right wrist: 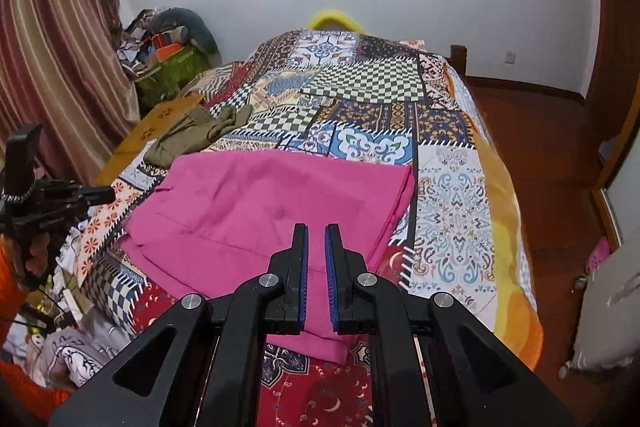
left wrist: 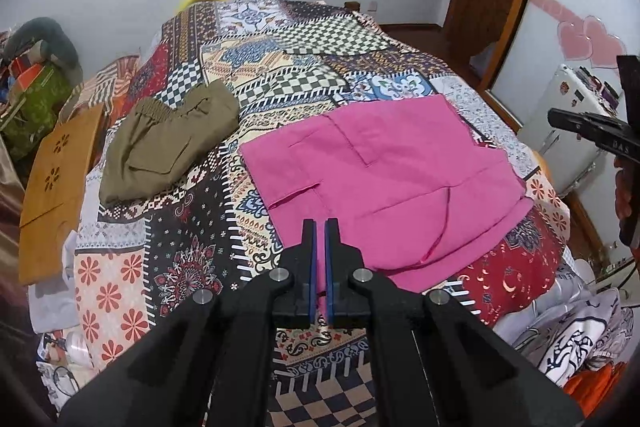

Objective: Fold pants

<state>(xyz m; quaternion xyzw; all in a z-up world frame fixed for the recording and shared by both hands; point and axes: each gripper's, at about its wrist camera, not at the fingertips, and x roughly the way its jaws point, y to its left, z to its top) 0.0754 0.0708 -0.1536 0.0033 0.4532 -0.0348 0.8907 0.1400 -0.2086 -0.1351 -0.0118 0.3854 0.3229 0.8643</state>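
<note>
Now between folds: pink pants [left wrist: 384, 179] lay part-folded flat on patchwork bedspread [left wrist: 280, 67]. Held left gripper [left wrist: 320, 227] and right gripper [right wrist: 316, 231] pinched closed, empty, above near edge. Next: open jaws, pinch hem.

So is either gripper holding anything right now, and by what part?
Nothing is held. The left gripper and right gripper are both shut and empty, above the pink pants on the bed.

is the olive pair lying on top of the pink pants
No, the olive pants lie apart from the pink pants, with patterned bedspread showing between them.
</note>
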